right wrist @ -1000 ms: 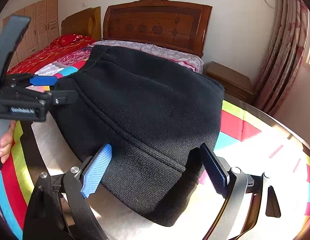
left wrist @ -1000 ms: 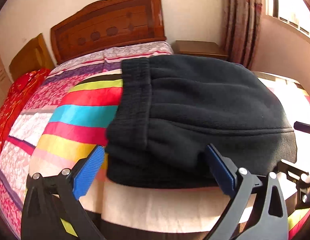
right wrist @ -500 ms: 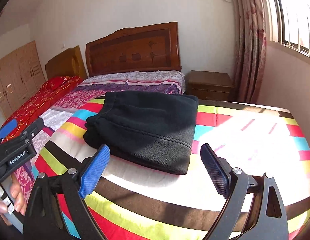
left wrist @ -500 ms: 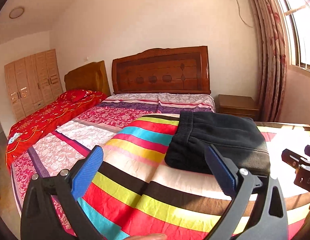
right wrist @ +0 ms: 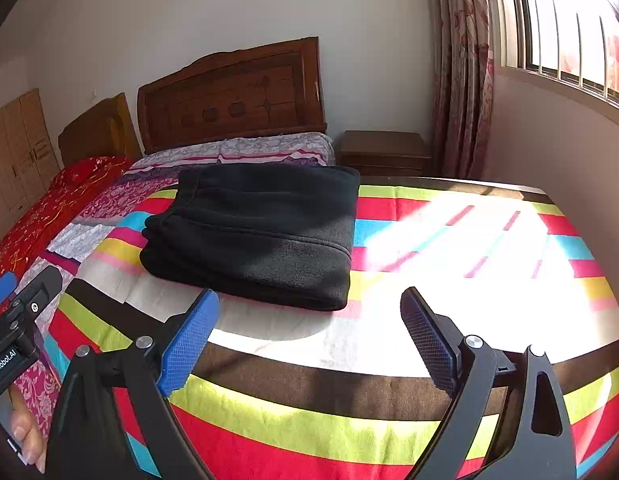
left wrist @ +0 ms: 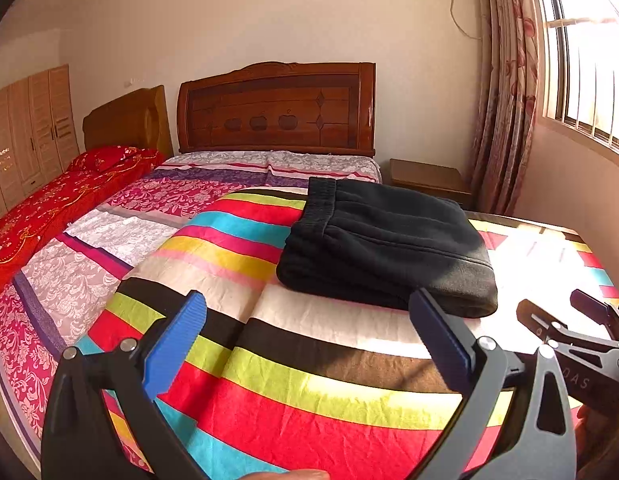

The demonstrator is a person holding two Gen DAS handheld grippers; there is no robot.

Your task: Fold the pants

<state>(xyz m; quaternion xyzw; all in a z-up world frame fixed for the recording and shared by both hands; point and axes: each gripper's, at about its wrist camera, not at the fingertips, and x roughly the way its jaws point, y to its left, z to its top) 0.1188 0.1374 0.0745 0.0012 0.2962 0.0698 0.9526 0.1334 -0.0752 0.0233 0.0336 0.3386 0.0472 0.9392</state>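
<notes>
Both grippers are spread wide with nothing in them, left gripper [left wrist: 305, 334] and right gripper [right wrist: 307, 330] low in their frames. The black fleece pants [right wrist: 253, 236] sit mid-frame, folded compactly on the striped blanket [right wrist: 449, 240], so folding looks basically finished

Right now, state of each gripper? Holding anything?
Left gripper: open, empty, short of the folded black fleece pants.
Right gripper: open, empty, also clear of them.
</notes>
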